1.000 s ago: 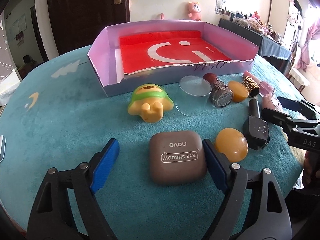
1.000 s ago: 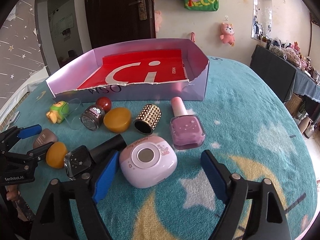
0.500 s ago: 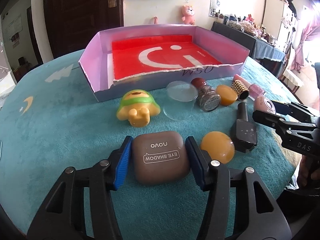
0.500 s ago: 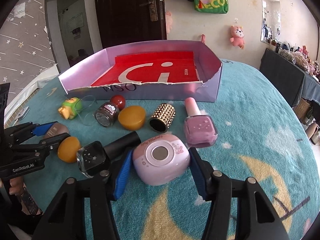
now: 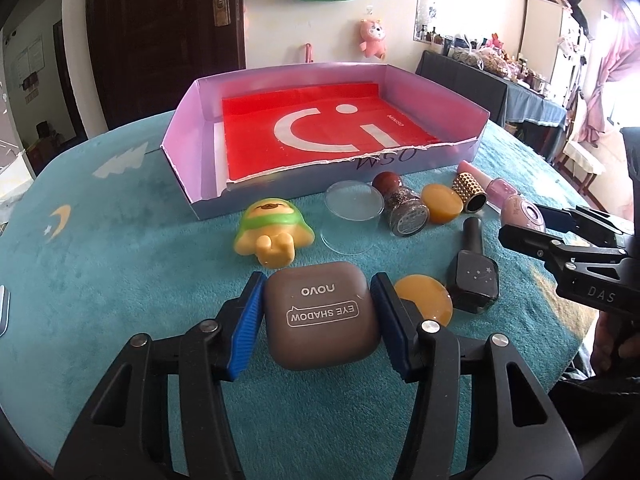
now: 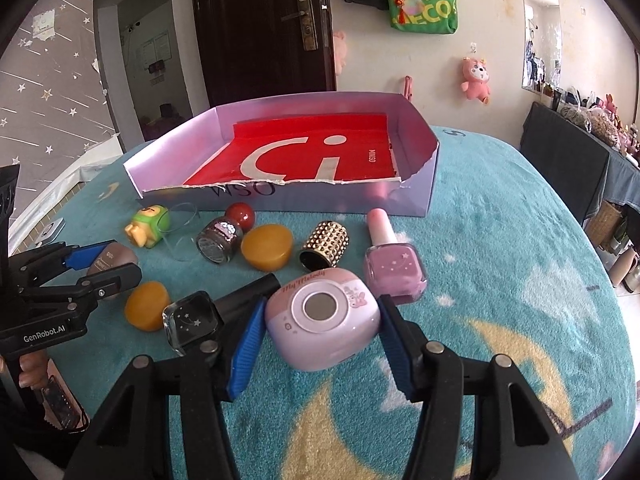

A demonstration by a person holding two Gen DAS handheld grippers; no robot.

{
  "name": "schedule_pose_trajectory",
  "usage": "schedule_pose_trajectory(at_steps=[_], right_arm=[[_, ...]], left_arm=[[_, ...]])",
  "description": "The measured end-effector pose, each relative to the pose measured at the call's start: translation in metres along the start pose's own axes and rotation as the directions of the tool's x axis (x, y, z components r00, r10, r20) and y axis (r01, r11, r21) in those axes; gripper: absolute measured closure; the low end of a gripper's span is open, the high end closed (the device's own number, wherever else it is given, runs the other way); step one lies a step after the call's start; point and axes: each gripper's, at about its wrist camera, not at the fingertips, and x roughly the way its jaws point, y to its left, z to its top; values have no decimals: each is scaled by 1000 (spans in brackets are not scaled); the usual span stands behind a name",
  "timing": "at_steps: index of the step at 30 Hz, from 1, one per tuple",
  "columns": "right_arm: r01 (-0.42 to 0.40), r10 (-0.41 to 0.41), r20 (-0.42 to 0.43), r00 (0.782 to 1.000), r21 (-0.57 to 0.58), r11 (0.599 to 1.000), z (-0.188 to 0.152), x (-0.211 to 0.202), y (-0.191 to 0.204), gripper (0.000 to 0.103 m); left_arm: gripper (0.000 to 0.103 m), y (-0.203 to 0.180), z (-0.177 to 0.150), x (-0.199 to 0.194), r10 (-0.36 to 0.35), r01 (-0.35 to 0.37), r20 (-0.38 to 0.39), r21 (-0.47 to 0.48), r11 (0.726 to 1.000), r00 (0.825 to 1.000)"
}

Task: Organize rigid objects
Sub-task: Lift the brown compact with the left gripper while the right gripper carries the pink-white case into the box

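Note:
My left gripper [image 5: 318, 322] is shut on a brown eye shadow case [image 5: 322, 320], its blue pads pressing both sides. In the right wrist view my right gripper [image 6: 320, 338] is shut on a pink and white compact case [image 6: 322, 318] in the same way. Both cases sit low over the teal tablecloth. Behind them stands a shallow lilac box [image 5: 192, 120] with a red liner [image 5: 320, 128], holding nothing. The right gripper also shows at the right edge of the left wrist view [image 5: 560, 224], and the left gripper at the left of the right wrist view [image 6: 86, 268].
Between the grippers and the box lie a yellow-green toy [image 5: 272, 230], a clear lid [image 5: 352, 216], a glitter jar [image 5: 404, 210], two amber pucks [image 5: 424, 300] [image 6: 266, 246], a black polish bottle [image 5: 474, 276], a studded gold cap [image 6: 324, 246] and a pink polish bottle [image 6: 394, 270].
Both grippers went from wide open to shut, the left onto the eye shadow case and the right onto the pink compact. Neither hand has shifted much.

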Motion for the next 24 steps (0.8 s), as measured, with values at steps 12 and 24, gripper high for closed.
schedule_pose_trajectory(at_steps=[12,24], right_arm=[[2,-2,21,1000,-15,1000,6,-6,1,45],[6,-2,78,997,-45,999,29,-18,0,45]], left_arm=[[52,0,7,-16,1,-1,42,-1,1000,999],[52,6,31,-28,10,-9,119,-12,1000,993]])
